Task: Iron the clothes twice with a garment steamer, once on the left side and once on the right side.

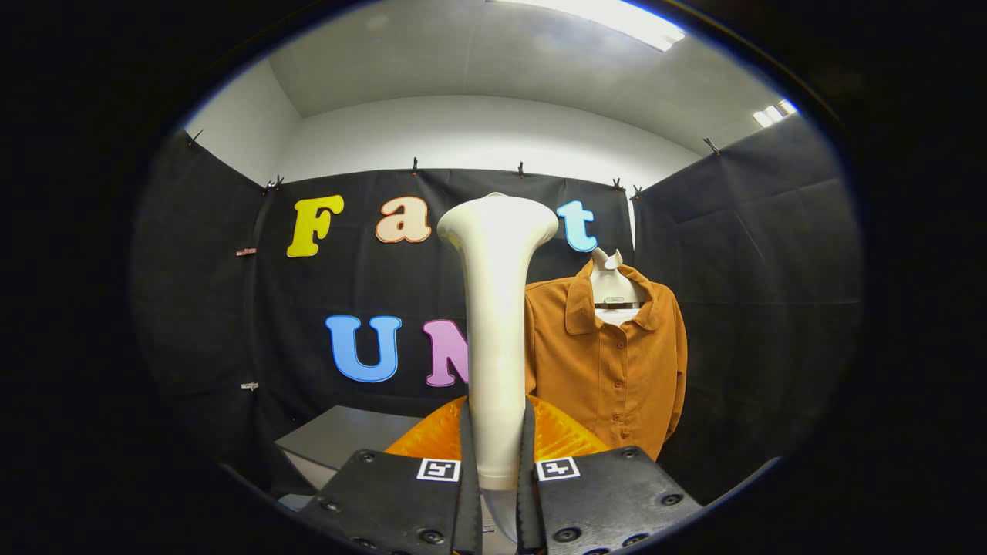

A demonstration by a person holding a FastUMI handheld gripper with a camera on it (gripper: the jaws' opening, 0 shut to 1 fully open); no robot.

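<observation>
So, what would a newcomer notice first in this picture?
First the white garment steamer, standing upright between the gripper fingers, which press on its handle. Next the orange shirt, hanging beyond the fingers, slightly right of the steamer, against the black cloth wall.

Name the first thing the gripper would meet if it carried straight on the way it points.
Probably the booth wall. The gripper is shut on the steamer, whose head leads; the shirt hangs just right of that line, though depth is unclear.
</observation>
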